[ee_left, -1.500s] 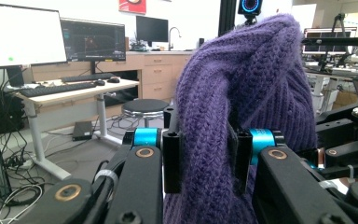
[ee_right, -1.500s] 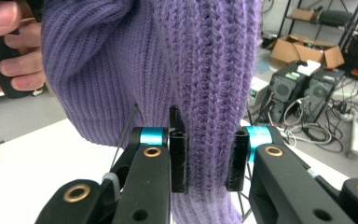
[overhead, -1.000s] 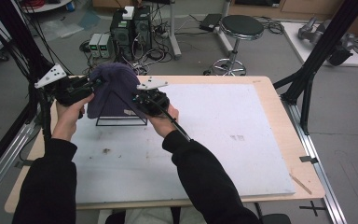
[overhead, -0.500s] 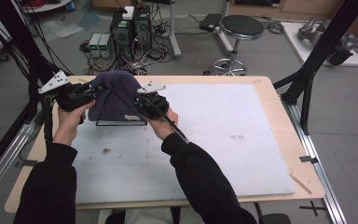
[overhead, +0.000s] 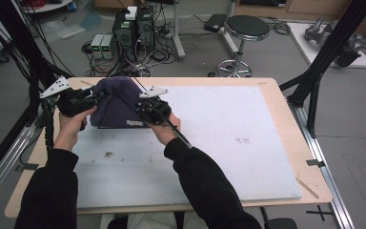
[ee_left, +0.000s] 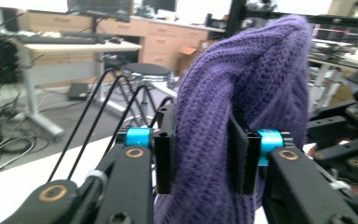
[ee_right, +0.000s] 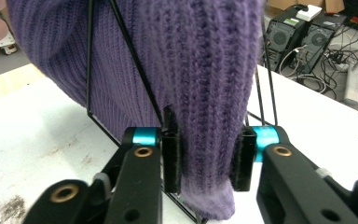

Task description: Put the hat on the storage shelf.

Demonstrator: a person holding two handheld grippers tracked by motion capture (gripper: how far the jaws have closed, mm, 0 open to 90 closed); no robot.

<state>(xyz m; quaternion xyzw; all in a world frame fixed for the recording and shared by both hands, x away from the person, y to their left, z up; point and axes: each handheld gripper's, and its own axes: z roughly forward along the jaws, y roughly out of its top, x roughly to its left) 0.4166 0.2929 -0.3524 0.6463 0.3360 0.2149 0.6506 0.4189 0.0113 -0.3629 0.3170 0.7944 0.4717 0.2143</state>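
A purple knitted hat (overhead: 116, 102) hangs over a black wire stand (overhead: 119, 127) at the table's far left. My left gripper (overhead: 96, 95) holds its left side and my right gripper (overhead: 140, 107) its right side. In the left gripper view, the hat's fabric (ee_left: 242, 74) fills the gap between the left gripper's (ee_left: 203, 161) pads and touches both. In the right gripper view, the hat's lower edge (ee_right: 168, 51) sits squeezed in the right gripper (ee_right: 207, 161), with the stand's wires (ee_right: 89, 70) beside it. Both pairs of jaws have just been opening a little, the knit still between them.
The stand rests on a white board (overhead: 209, 133) that covers most of the wooden table (overhead: 290, 124). Beyond the far edge are computer towers (overhead: 133, 28) with cables and a round stool (overhead: 247, 28). Black frame posts (overhead: 324, 62) rise at the right.
The hat has come a little lower over the wire stand, and both grippers have sunk slightly with it. The hands stay on either side of the hat.
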